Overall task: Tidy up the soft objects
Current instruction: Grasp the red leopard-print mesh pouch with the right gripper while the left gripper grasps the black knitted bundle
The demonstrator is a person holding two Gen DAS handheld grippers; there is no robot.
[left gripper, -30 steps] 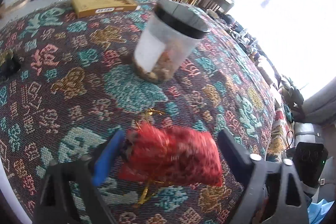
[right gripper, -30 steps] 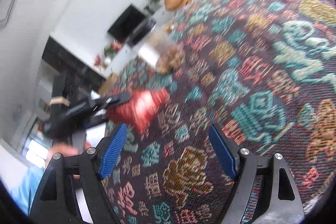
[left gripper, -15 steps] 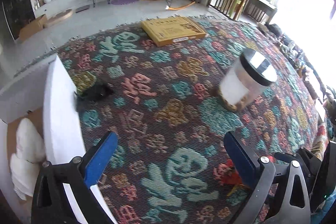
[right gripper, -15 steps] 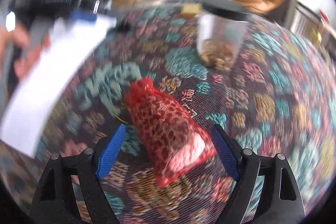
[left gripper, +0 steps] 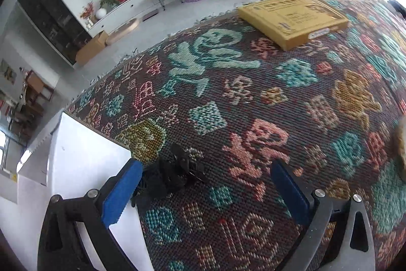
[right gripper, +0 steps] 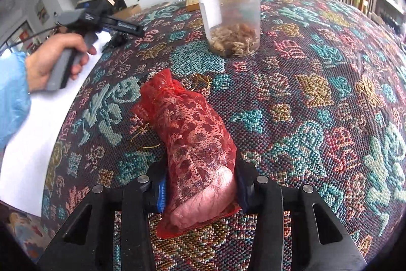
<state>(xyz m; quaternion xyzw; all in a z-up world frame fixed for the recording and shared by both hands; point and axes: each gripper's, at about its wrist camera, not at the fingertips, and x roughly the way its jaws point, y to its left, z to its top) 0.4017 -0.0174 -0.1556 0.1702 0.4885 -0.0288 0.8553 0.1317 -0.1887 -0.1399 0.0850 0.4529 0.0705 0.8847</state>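
So the right gripper [right gripper: 201, 191] is closing its jaws on the fat end of the red mesh pouch [right gripper: 189, 141], which lies on the patterned cloth [right gripper: 317, 103] just in front of the lidded jar [right gripper: 229, 13], probably gripping there since that's where the stuffing is. The left gripper [left gripper: 205, 191] hangs wide open and empty over a small black bundle [left gripper: 168, 175] by the white box [left gripper: 83, 164], lined up for the next grab I guess.

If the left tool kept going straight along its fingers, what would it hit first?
Most likely the black crumpled item lying on the patterned cloth, just inside the left finger of the open left tool; otherwise the cloth itself. Depth is uncertain.
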